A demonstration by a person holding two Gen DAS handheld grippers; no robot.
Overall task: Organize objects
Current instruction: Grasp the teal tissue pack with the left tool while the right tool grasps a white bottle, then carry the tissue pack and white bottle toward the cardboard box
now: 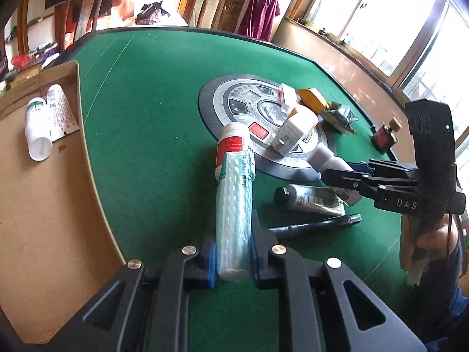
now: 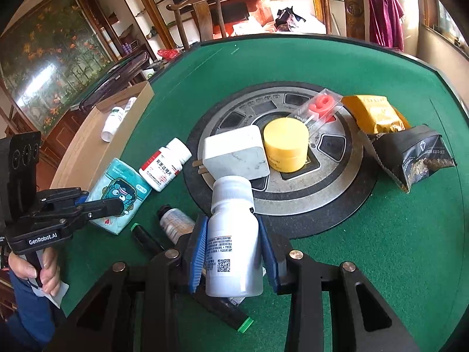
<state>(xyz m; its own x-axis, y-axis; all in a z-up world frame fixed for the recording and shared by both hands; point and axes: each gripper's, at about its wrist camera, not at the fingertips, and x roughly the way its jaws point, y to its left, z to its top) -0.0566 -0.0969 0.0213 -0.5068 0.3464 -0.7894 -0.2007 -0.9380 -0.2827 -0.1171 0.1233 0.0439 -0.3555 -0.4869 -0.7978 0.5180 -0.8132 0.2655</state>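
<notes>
A: Gripping a teal tissue pack [image 1: 234, 205], the left gripper [image 1: 234, 259] fills the bottom middle of the left wrist frame; its blue pads press on both long sides of the pack, jaws nearly together.

B: And from the other camera?

A: In the right wrist view that same gripper sits at lower left, its black fingers over the pack's near end, which shows a cartoon face there. A hand [image 2: 44, 267] holds its handle at the left edge.

B: Where is the pack itself?

A: On the green table [image 1: 152, 111], its far end touching a red-labelled pill bottle [image 1: 233, 143] in the left wrist view.

B: What about the right gripper [image 2: 233, 252]?

A: Bottom centre of the right wrist frame, clamped around a white bottle [image 2: 233, 234], one blue pad on each flank. The bottle stands tilted, its cap towards the silver round panel [image 2: 337, 187] in the middle of the table. The jaws stand partly apart, filled by the bottle.

B: Anything else near them?

A: Below the bottle a black pen [image 2: 222, 311] with a green tip lies on the felt. Just left of the pads lies a small black-capped tube [image 2: 173, 223]. On the panel sit a white box [image 2: 234, 155], a yellow jar [image 2: 285, 143] and a clear packet with a red piece inside [image 2: 318, 108].

B: And the cardboard box [image 1: 38, 205]?

A: Left side of the left wrist frame, with two white tubes [image 1: 48, 120] lying inside, well apart from both grippers.
</notes>
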